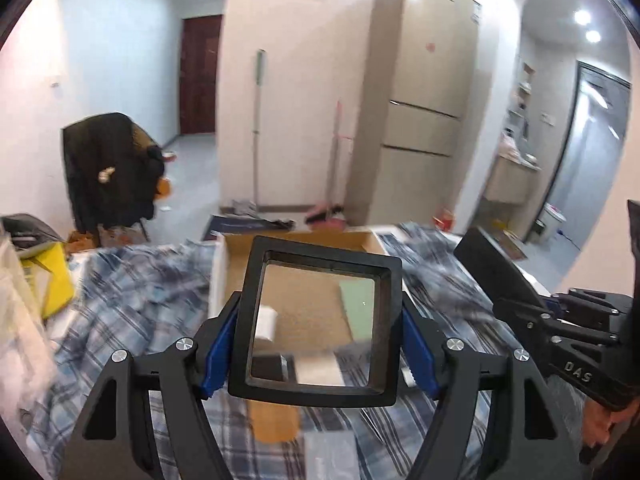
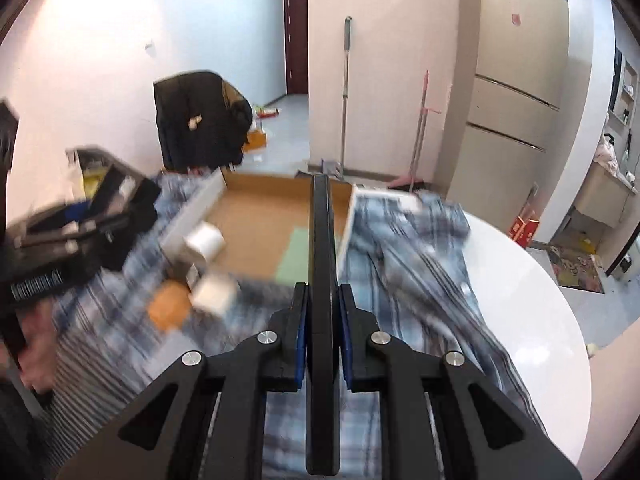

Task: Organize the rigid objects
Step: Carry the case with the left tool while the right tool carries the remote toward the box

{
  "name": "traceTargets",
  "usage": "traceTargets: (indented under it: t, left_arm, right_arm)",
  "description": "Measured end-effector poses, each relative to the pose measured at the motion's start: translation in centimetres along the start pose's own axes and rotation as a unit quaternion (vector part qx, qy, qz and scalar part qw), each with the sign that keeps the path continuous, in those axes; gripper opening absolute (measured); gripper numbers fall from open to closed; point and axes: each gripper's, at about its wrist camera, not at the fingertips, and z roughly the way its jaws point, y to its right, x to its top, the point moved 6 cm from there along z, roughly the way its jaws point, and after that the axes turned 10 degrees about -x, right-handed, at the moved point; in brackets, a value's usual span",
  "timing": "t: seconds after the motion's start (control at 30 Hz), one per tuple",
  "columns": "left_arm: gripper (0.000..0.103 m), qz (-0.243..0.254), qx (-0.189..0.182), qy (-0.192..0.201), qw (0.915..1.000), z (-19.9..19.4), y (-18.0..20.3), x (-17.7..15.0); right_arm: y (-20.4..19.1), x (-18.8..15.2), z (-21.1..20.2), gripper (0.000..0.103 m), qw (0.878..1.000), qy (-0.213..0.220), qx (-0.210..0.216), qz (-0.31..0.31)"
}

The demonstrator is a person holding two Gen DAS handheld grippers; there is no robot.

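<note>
My left gripper [image 1: 316, 344] is shut on a square black frame with a clear pane [image 1: 320, 320], held above the plaid cloth in front of an open cardboard box [image 1: 296, 240]. My right gripper [image 2: 322, 320] is shut on a thin flat black panel [image 2: 321, 260], seen edge-on, held upright over the box's right side [image 2: 260, 188]. The right gripper with its panel also shows at the right of the left wrist view [image 1: 520, 304]. The left gripper shows blurred at the left of the right wrist view [image 2: 80, 220]. In the box lie a white roll [image 2: 204, 242] and a green sheet [image 2: 294, 252].
A blue plaid cloth [image 2: 420, 264] covers a round white table [image 2: 532, 320]. A white block [image 2: 214, 290] and an orange-brown piece [image 2: 170, 308] lie on the cloth. A chair draped with a dark coat [image 1: 108, 168], a fridge [image 1: 424, 100], a mop and a broom stand behind.
</note>
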Motion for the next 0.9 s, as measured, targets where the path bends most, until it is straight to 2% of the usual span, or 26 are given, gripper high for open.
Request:
traceTargets:
  t: [0.03,0.17,0.27,0.33,0.47,0.6,0.7,0.83,0.9]
  left_arm:
    - [0.074,-0.006,0.002,0.003,1.0000,0.1,-0.2,0.8]
    - [0.074,-0.044,-0.033,0.031,0.9980,2.0,-2.2,5.0]
    - [0.074,-0.062,-0.010,0.009,0.9980,5.0,-4.5,5.9]
    - [0.074,-0.070,-0.015,-0.007,0.9974,7.0,-5.3,5.3]
    - [0.074,-0.074,-0.039,-0.039,0.9957,10.8,-5.7,2.8]
    - [0.074,-0.053,-0.019,-0.080,0.9952,14.5,-6.1,0.5]
    - [0.074,-0.057,0.003,-0.072,0.9957,15.3,-7.3,0.6]
    - [0.074,-0.091,-0.005,-0.043,0.9949,15.0,-9.8,0.8]
    - [0.074,-0.106,-0.002,-0.033,0.9938,15.2,-10.8,0.9]
  right_arm:
    - [-0.3,0.9,0.1,0.013,1.000,0.001,0.006,0.013]
    - [-1.2,5.3,1.2,0.013,0.999,0.013,0.021,0.044]
    - [-1.0,7.7,3.1,0.013,0.997,0.020,0.014,0.078]
    - [-0.9,8.2,4.8,0.013,0.995,0.016,0.003,0.097]
    - [-2.0,6.7,8.2,0.013,0.996,-0.009,-0.001,0.089]
    - [-2.2,4.4,11.1,0.013,0.997,-0.035,-0.017,0.072]
    - [-1.3,3.4,12.5,0.013,0.994,-0.057,-0.009,0.090]
    - [-0.5,2.5,13.7,0.013,0.994,-0.061,-0.037,0.087]
    - [-0.4,2.2,13.9,0.013,0.993,-0.064,-0.036,0.091]
